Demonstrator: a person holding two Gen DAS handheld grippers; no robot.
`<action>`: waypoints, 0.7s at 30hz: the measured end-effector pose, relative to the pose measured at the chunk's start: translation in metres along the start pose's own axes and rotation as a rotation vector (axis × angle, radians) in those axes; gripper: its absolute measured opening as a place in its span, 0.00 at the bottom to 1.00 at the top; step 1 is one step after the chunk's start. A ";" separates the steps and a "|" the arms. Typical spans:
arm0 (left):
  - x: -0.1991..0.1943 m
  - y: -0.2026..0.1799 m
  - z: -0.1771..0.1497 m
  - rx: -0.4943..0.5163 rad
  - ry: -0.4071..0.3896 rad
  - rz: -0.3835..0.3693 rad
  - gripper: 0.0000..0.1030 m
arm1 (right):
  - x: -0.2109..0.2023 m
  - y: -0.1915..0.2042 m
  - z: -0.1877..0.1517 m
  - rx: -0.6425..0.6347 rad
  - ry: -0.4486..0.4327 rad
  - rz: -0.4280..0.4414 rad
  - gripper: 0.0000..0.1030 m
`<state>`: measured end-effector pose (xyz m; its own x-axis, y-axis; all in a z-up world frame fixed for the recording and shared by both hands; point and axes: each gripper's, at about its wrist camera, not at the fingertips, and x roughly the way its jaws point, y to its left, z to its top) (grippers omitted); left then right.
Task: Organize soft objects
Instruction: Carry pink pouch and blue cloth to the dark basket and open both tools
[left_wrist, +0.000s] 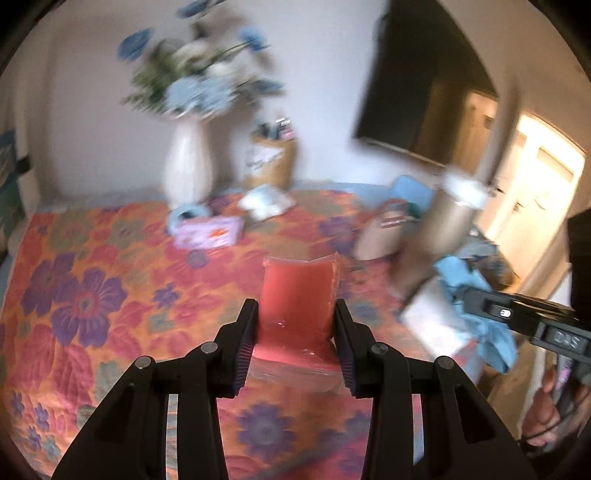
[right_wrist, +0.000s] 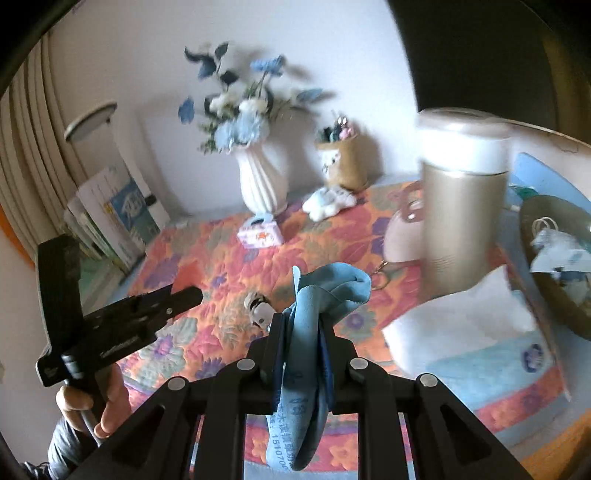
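the left gripper (left_wrist: 295, 332) is clamped on a pink gel pack (left_wrist: 297, 299), its fingers pressed against both sides so the pack stands upright above the flowered cloth (left_wrist: 92, 295) that covers the tabletop. the right gripper (right_wrist: 301, 332) has its fingers squeezed together on a blue cloth (right_wrist: 325, 291), which bunches above the tips and hangs down between the arms with printed text on its lower end. just past it, near the right edge, lies a white tissue pack (right_wrist: 461, 325), with a gold canister (right_wrist: 461, 221) standing behind it. further in, a small lilac box (right_wrist: 260, 232) sits toward the back edge. along that back edge stand a white vase (right_wrist: 260, 184) of blue flowers, a white plush toy (right_wrist: 328, 201) and a tan holder (right_wrist: 343, 162) against the wall.
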<state>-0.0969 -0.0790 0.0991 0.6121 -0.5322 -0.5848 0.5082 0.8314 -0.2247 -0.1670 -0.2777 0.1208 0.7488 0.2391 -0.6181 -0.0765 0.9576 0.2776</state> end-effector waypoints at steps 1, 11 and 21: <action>-0.002 -0.009 0.002 0.011 0.000 -0.019 0.36 | -0.006 -0.005 0.001 0.022 0.000 0.013 0.16; -0.019 -0.135 0.013 0.208 -0.029 -0.200 0.36 | -0.083 -0.078 0.003 0.173 -0.089 0.007 0.16; 0.013 -0.254 0.054 0.298 -0.036 -0.325 0.36 | -0.151 -0.171 0.003 0.314 -0.299 -0.075 0.16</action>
<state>-0.1852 -0.3056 0.1909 0.4093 -0.7682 -0.4923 0.8271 0.5401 -0.1552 -0.2651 -0.4777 0.1683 0.9060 0.0694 -0.4175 0.1543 0.8644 0.4785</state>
